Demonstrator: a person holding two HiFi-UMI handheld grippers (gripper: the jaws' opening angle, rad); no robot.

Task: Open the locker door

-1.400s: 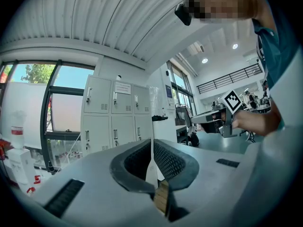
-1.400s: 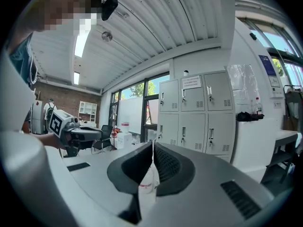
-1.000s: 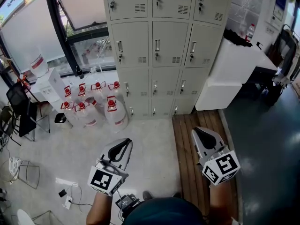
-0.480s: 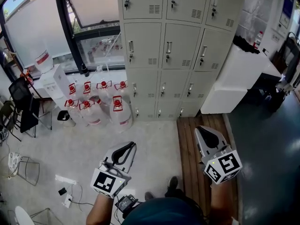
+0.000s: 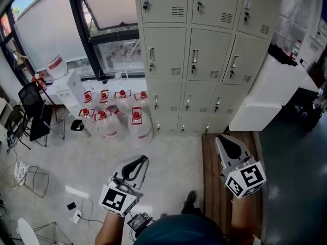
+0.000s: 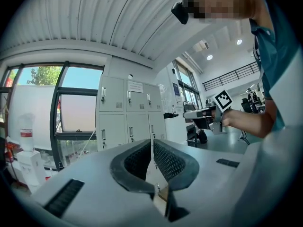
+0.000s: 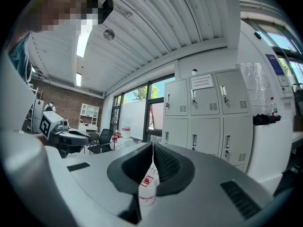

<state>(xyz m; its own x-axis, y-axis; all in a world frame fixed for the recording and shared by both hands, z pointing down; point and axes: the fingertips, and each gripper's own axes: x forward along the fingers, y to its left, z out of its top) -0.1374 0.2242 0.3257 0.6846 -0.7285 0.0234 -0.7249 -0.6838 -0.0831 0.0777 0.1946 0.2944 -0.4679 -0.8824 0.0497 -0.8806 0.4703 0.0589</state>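
Observation:
A block of beige lockers point(image 5: 204, 50) stands ahead, all doors closed, each with a small vertical handle point(image 5: 194, 61). The same lockers point(image 6: 125, 112) show far off in the left gripper view, and the lockers point(image 7: 208, 117) fill the right half of the right gripper view. My left gripper point(image 5: 140, 160) hangs low at centre-left over the pale floor, shut with nothing in it. My right gripper point(image 5: 220, 139) is held over the wooden strip, also shut and empty. Both are well short of the lockers.
Several large water jugs with red caps point(image 5: 117, 114) crowd the floor left of the lockers. A white cabinet point(image 5: 265, 93) stands to their right. Black chairs point(image 5: 33, 114) and a window wall point(image 5: 76, 29) lie at the left. Cables and a power strip point(image 5: 76, 213) lie near my feet.
The view has moved closer to the lockers and shifted left; lockers and jugs sit lower and further right in frame. Both grippers stay shut, held in much the same pose.

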